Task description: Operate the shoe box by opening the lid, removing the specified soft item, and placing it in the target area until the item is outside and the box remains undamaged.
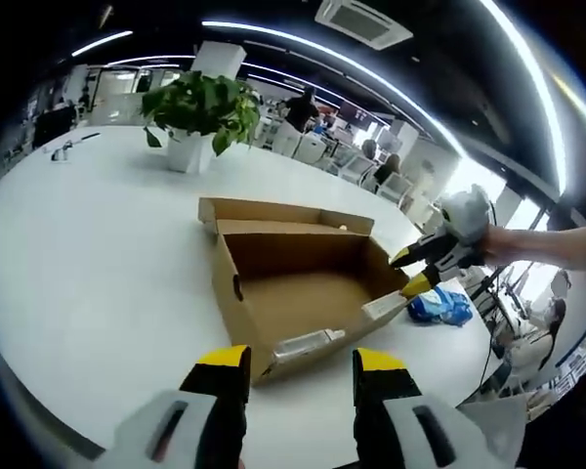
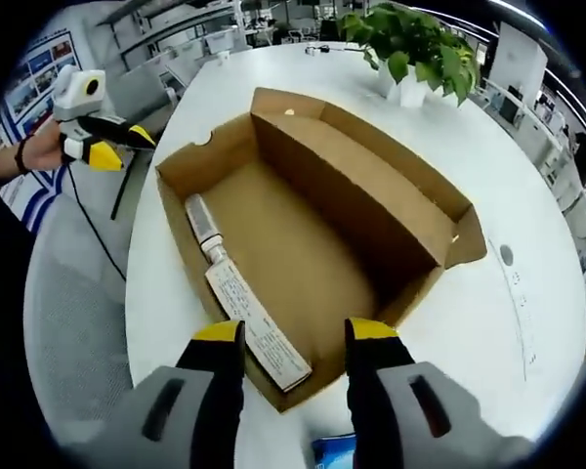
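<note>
In the left gripper view, the left gripper [image 1: 301,366] hangs above the near table edge with its jaws wide and nothing between them. Ahead on the white table [image 1: 88,254] sits the box [image 1: 293,283], lid [image 1: 273,213] folded back flat behind it, the inside bare brown card. A white label [image 1: 308,344] runs along the near wall. The right gripper [image 1: 417,270] comes in from the right, its yellow tips close to the box's far right corner; whether they touch the card is hard to tell. Just beyond that corner a blue item [image 1: 439,308] lies on the table, outside the box. A plant [image 1: 200,112] stands well behind.

In the right gripper view, the right gripper [image 2: 285,342] looks down over the box [image 2: 303,244] with jaws wide and empty, the tips hanging over the near wall. The box holds nothing loose that can be seen; only the label [image 2: 244,313] lies on the left wall. A sliver of the blue item [image 2: 332,454] shows at the bottom, under the gripper. The left gripper [image 2: 103,142] is held off to the left, clear of the box. The plant [image 2: 410,44] is at the far end.

Judging by this, the lid is open and the soft item looks already out, so the placing step seems done or nearly so. The next move likely calls for drawing both grippers away without catching the box walls.
</note>
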`<state>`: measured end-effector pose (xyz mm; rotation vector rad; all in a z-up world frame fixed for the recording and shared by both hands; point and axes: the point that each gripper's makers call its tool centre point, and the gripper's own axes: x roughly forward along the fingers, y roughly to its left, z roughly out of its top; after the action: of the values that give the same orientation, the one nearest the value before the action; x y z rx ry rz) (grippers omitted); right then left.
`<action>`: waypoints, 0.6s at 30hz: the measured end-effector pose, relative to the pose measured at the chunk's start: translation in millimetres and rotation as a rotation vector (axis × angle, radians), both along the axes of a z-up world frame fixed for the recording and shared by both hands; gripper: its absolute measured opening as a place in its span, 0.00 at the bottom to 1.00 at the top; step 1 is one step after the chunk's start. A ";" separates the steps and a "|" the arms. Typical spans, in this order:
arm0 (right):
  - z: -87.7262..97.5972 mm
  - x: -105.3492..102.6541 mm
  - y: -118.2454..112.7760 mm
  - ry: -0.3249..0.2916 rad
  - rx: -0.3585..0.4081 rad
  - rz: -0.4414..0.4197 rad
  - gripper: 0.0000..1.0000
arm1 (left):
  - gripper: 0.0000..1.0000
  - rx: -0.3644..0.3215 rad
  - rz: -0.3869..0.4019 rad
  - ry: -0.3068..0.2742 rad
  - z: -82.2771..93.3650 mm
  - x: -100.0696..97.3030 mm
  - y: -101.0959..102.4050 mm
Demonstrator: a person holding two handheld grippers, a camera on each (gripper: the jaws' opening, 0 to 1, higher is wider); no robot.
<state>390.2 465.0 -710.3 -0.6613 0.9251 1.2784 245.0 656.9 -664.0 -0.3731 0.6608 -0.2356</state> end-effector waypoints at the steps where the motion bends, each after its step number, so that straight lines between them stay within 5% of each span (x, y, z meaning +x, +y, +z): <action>1: -0.8 0.0 1.3 0.004 -0.002 0.009 0.41 | 0.42 -0.001 0.003 0.002 -0.6 -0.9 0.7; 18: -23.5 -5.3 19.3 0.093 -0.085 0.150 0.52 | 0.43 -0.001 0.041 0.000 -0.4 -7.1 10.2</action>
<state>385.0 484.3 -733.8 -0.7545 1.0262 1.4180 237.8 667.1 -664.4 -0.3869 0.6521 -0.1973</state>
